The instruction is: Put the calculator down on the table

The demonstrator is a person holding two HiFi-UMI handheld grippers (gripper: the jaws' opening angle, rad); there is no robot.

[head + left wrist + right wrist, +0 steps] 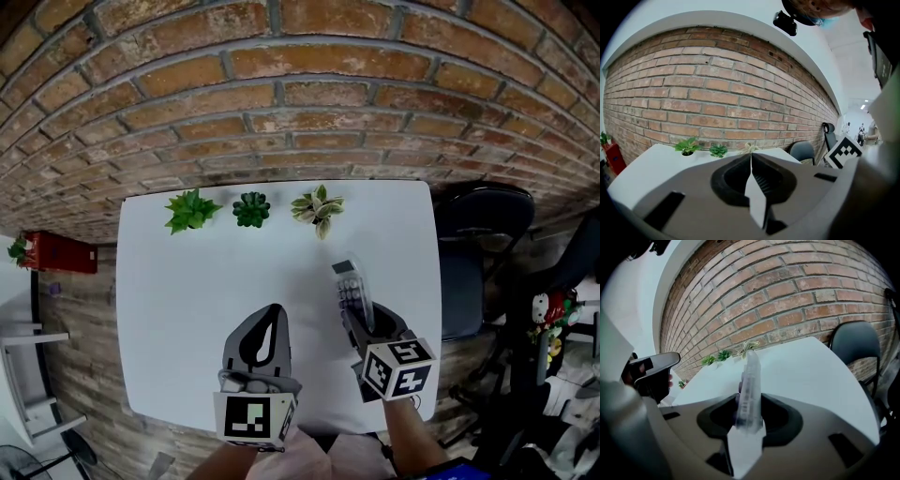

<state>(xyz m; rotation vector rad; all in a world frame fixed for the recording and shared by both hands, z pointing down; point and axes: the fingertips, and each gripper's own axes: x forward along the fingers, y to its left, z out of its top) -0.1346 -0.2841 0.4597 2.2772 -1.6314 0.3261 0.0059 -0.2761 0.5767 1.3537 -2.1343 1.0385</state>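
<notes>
The calculator (352,288), a slim grey one with dark keys, sticks out forward from my right gripper (362,323) over the right half of the white table (187,309). In the right gripper view it stands edge-on (749,385) between the jaws, which are shut on its near end. It seems tilted a little above the tabletop; I cannot tell if it touches. My left gripper (267,323) hovers over the table's near middle, shut, with nothing between its jaws (751,161).
Three small potted plants (191,210) (251,208) (317,206) line the table's far edge below a brick wall. A black chair (483,225) stands by the table's right side. A red box (61,251) sits on the floor at left.
</notes>
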